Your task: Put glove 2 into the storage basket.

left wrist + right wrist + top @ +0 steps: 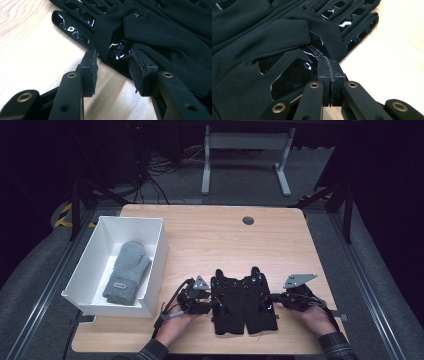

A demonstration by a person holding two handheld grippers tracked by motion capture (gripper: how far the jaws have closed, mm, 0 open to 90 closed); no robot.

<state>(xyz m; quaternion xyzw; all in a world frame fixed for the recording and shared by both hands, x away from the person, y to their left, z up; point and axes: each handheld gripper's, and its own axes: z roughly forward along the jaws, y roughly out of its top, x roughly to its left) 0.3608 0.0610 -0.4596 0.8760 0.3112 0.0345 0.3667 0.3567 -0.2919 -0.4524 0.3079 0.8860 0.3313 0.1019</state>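
Wooden table (200,240): R tongs (329,65) clamped on black gloves (243,302) (edge); L tongs (113,66) apart.

I can make out glossy raised lettering on the black glove (287,50), perhaps "DIESEL". The grey mitten (127,272) carries a small label, too small for me to read.

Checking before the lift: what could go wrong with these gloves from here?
The left gripper has its jaws apart around the gloves' edge, not yet pinching, so that side may slip out. The right gripper looks shut at the very edge; a thin bite could pull free. The two gloves overlap, so one may drop when lifted.
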